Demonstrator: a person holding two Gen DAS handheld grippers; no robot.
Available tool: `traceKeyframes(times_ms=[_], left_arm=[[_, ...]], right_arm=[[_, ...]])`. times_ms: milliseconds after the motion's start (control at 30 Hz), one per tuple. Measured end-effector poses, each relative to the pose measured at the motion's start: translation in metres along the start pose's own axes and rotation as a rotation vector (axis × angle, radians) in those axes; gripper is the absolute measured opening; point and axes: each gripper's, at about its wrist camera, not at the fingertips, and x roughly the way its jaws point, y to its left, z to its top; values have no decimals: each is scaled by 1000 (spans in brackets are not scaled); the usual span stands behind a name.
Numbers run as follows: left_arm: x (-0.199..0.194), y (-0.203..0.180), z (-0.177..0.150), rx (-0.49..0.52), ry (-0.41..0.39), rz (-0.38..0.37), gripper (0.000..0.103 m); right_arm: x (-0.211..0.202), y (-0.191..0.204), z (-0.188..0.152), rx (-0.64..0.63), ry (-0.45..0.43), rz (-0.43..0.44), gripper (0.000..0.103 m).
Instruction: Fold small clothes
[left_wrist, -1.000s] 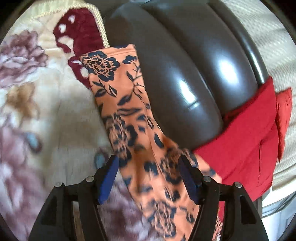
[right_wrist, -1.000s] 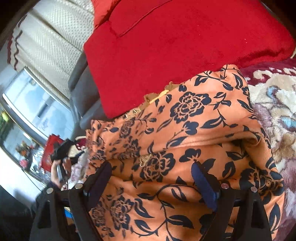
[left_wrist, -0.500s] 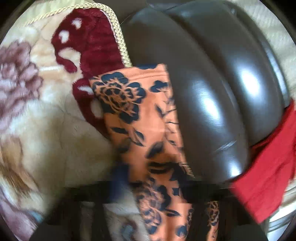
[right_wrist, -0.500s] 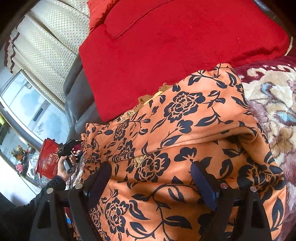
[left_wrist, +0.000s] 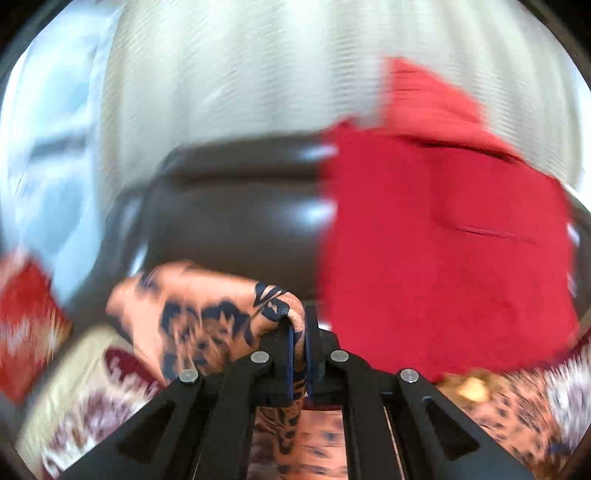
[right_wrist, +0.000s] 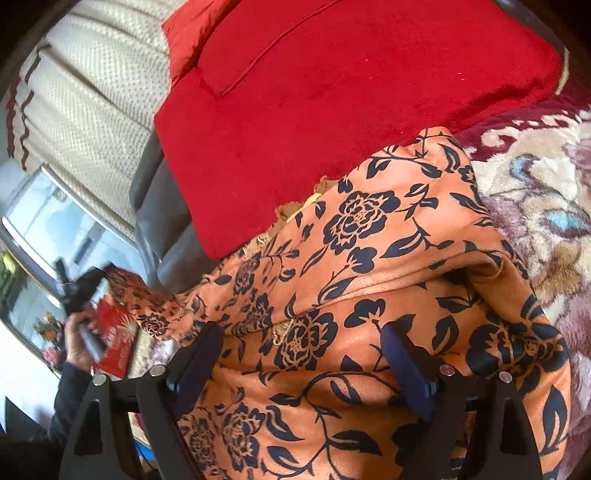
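Left view smeared by motion; orange floral garment (right_wrist: 369, 295) partly hidden.
Left hand-held gripper (left_wrist: 299, 332) clamps a garment fold; right hand-held gripper (right_wrist: 301, 354) hovers spread above it, beside red cushion (right_wrist: 332, 92).

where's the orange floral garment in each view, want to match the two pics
Left wrist: the orange floral garment sits lower centre-left, blurred, with a fold pinched in the shut left claw.
Right wrist: it fills the centre and lower frame, spread under the open right claw; one end trails left to the left claw.
Shared landmark: the red cushion, lying right behind the garment.
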Motion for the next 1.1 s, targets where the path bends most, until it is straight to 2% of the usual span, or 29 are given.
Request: traceKeyframes(times_ms=[100, 167, 200, 233, 267, 300, 333, 400, 533, 600, 667, 767, 867, 933, 967, 1000, 1067, 1100], left_arm=[[-27, -103, -10, 131, -12, -155, 4], [-32, -165, -32, 201, 26, -251, 7], [-28, -197, -52, 251, 74, -320, 11], [-20, -223, -72, 312, 132, -369, 31], [-7, -246, -98, 375, 219, -389, 41], [11, -260, -129, 408, 344, -382, 50], [21, -260, -148, 403, 426, -369, 50], [32, -240, -167, 350, 504, -336, 50], [27, -157, -160, 128, 501, -271, 54], [19, -124, -158, 51, 478, -242, 59], [18, -89, -159, 6, 468, -180, 61], [18, -59, -167, -86, 490, -152, 61], [22, -27, -181, -184, 511, -141, 61], [32, -16, -190, -247, 530, -138, 61], [38, -10, -193, -278, 541, -146, 61], [44, -5, -194, -305, 548, -157, 61], [54, -3, -197, -312, 542, -168, 61], [56, -4, -193, -310, 535, -175, 61]], right_arm=[[-20, -1, 2, 30, -50, 31, 90], [-39, -3, 4, 43, -87, 46, 90], [-48, -5, 5, 51, -104, 47, 90], [-55, -8, 6, 61, -115, 45, 90], [-61, -12, 6, 77, -119, 43, 91], [-66, -16, 6, 100, -118, 38, 97], [-69, -21, 7, 122, -114, 22, 100], [-73, -27, 8, 149, -101, 6, 103], [-79, -32, 18, 168, -92, 52, 103], [-72, -31, 29, 189, -91, 81, 103], [-58, -32, 40, 228, -82, 87, 103], [-28, -45, 60, 294, -38, 2, 103], [-2, -37, 77, 175, 11, -156, 99], [11, -33, 82, 127, 58, -224, 89], [19, -32, 83, 106, 88, -252, 64], [26, -30, 83, 80, 124, -281, 11], [35, -22, 81, 6, 174, -318, 11], [33, -11, 83, -52, 157, -354, 11]])
